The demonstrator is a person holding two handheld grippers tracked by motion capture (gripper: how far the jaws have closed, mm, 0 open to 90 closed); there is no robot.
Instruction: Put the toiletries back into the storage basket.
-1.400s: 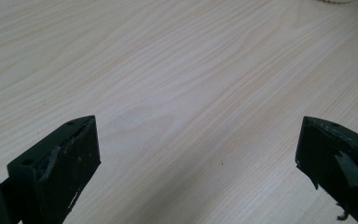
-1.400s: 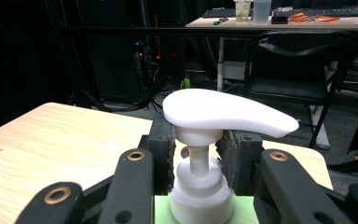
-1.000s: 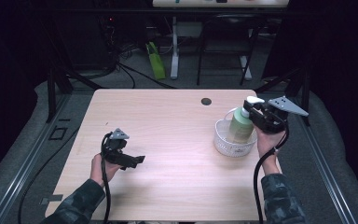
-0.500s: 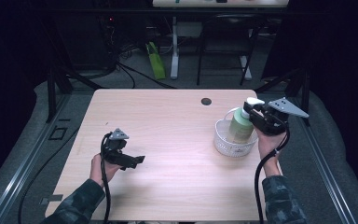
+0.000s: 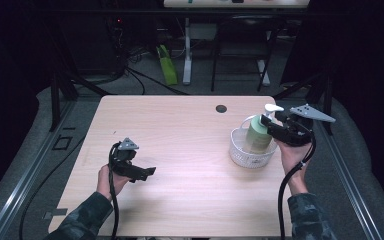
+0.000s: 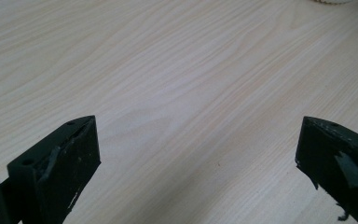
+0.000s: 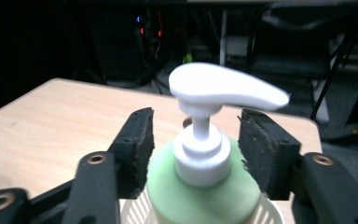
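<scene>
A green pump bottle (image 5: 258,136) with a white pump head (image 7: 223,86) stands upright in a small white basket (image 5: 247,157) at the table's right. My right gripper (image 5: 266,121) reaches the bottle's top from the right. In the right gripper view its jaws (image 7: 196,135) have just been opening and stand on either side of the pump collar, with a gap between each pad and the collar. My left gripper (image 5: 147,172) rests low over the table's left part; in its own view the jaws (image 6: 198,154) stand wide open with bare wood between them.
The wooden table (image 5: 180,125) has a dark round hole (image 5: 221,108) near its far edge. Behind the table are desk legs, cables and a green object (image 5: 168,71) on the floor. A cable trails from each gripper toward the near edge.
Both hands, the bottle and the basket keep their places in the high view. That view is too small to show any change in the right jaws' spread.
</scene>
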